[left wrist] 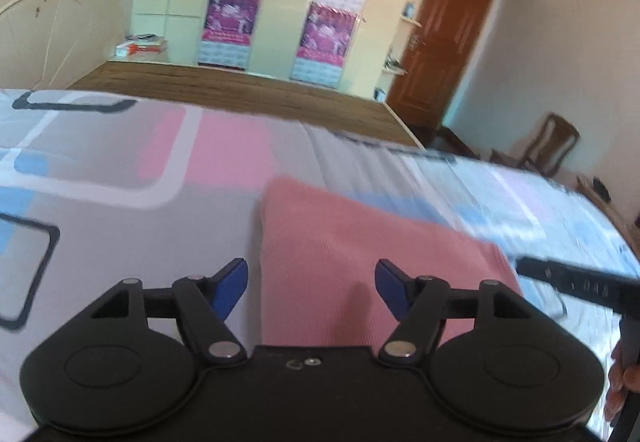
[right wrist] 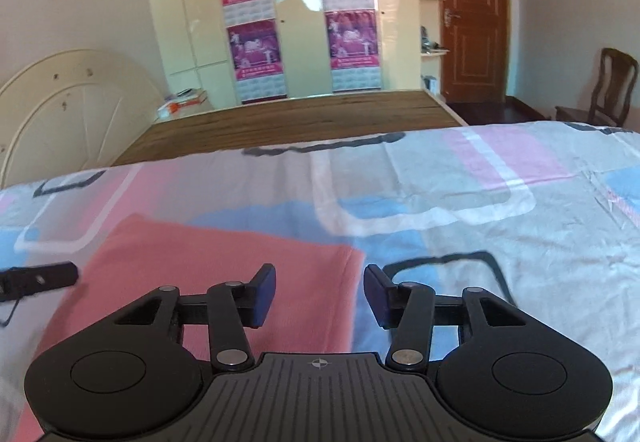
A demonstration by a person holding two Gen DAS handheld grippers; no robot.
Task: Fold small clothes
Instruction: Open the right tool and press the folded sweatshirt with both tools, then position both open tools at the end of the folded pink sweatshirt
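A pink knitted garment (left wrist: 352,254) lies flat on the patterned bedsheet (left wrist: 120,170), folded into a rectangle. My left gripper (left wrist: 311,288) is open and empty above the garment's near left part. My right gripper (right wrist: 320,292) is open and empty above the garment's right edge; the garment also shows in the right wrist view (right wrist: 224,262). The right gripper's black finger (left wrist: 576,280) reaches in at the right of the left wrist view. The left gripper's finger (right wrist: 40,278) shows at the left of the right wrist view.
The bed's far edge meets a wooden floor (right wrist: 296,122). Cream wardrobes with pink posters (right wrist: 348,14) stand behind. A brown door (right wrist: 472,14) and a wooden chair (right wrist: 608,90) are at the right, a cream headboard (right wrist: 72,106) at the left.
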